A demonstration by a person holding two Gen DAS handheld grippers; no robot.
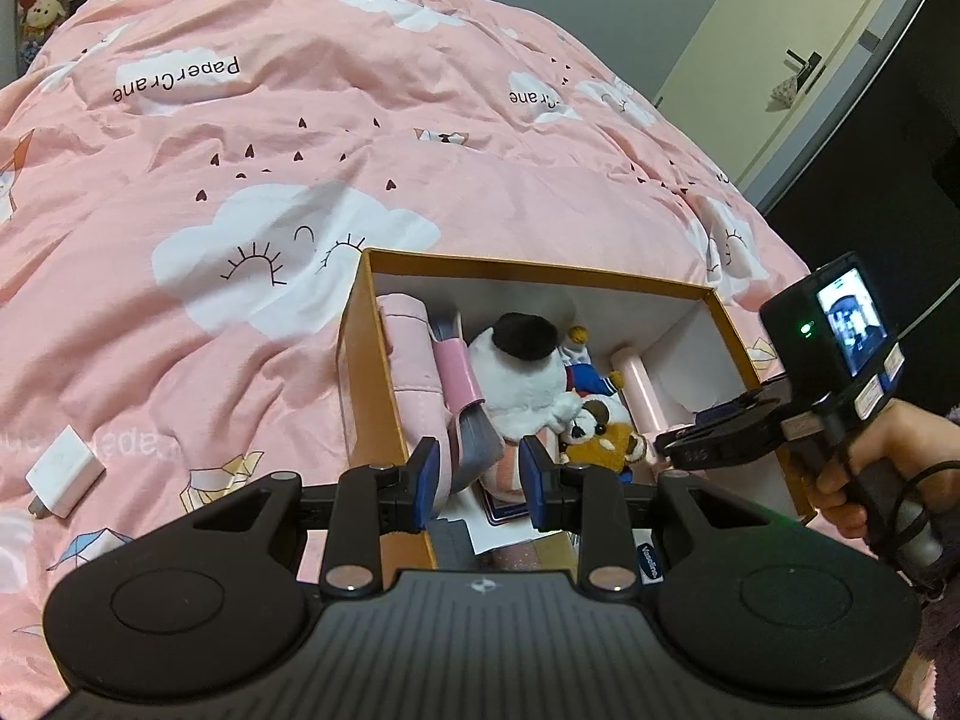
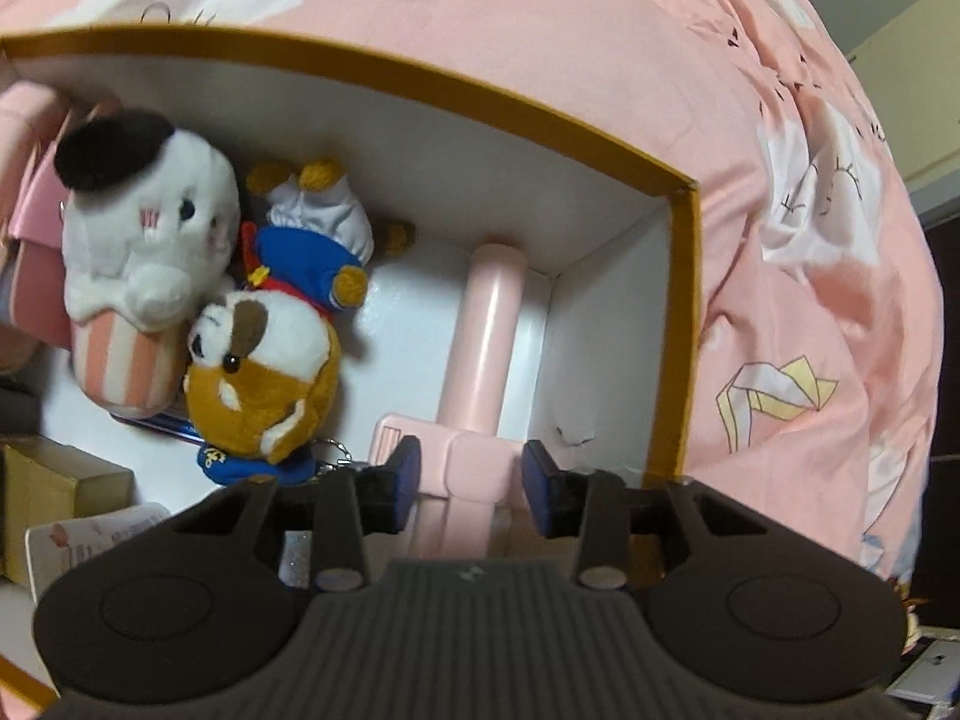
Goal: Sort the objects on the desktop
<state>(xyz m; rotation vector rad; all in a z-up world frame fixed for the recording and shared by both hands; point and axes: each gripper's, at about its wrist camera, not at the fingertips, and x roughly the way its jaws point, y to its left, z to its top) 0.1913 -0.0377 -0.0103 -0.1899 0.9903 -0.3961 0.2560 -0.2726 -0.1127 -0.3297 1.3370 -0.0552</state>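
Observation:
An orange-rimmed cardboard box lies open on the pink quilt. Inside are a white plush with a black hat, a brown-and-white plush, a blue sailor plush and a pink tool with a round handle. My right gripper hangs over the box's right end, open, and the tool's flat end lies between its blue pads without touching them. My left gripper hovers above the box's near left side, open, with nothing gripped. The left wrist view shows the right gripper held by a hand.
A white charger lies on the quilt left of the box. A pink pouch and a pink notebook fill the box's left side. A small yellow carton and a card sit at its near end. A door stands far right.

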